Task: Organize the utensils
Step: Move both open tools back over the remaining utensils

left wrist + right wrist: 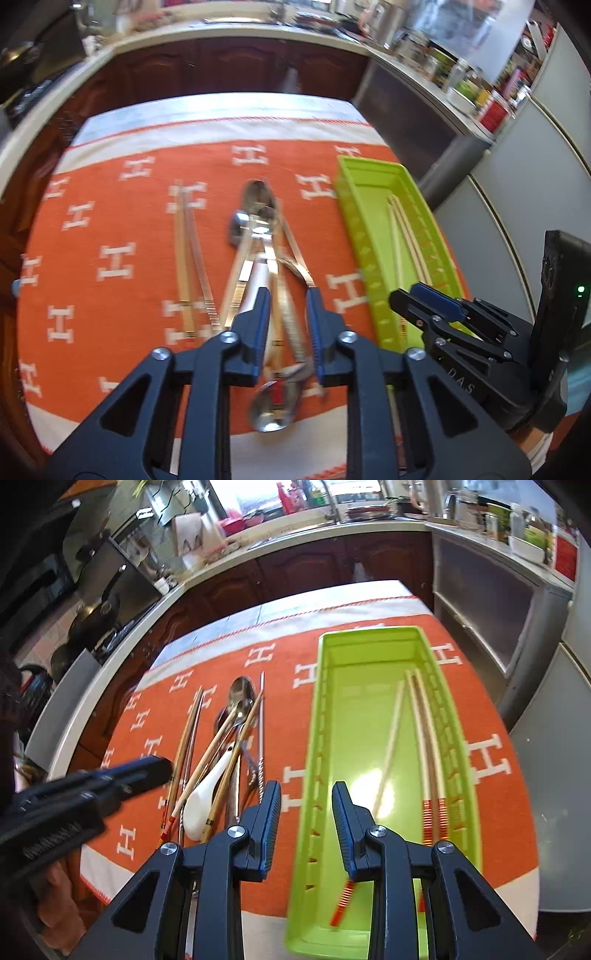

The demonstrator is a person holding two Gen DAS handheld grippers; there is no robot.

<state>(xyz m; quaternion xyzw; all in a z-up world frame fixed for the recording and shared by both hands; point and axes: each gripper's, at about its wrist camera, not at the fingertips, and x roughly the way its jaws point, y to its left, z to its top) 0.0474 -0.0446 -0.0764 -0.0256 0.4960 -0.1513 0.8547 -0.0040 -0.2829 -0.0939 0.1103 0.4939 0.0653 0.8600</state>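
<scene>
Right wrist view: three chopsticks (419, 738) lie in my tray (314, 760), the spoon pile (221, 760) left of it waits, both fingers spread, empty.

Orange H-patterned cloth (495, 812), green tray (314, 738), maybe 3 spoons (242, 690), loose chopsticks (183, 746)

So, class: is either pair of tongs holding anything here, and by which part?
Nothing is held. The left tongs stand open over the loose metal spoons and chopsticks; the right tongs stand open over the lime-green plastic tray's left wall.
</scene>
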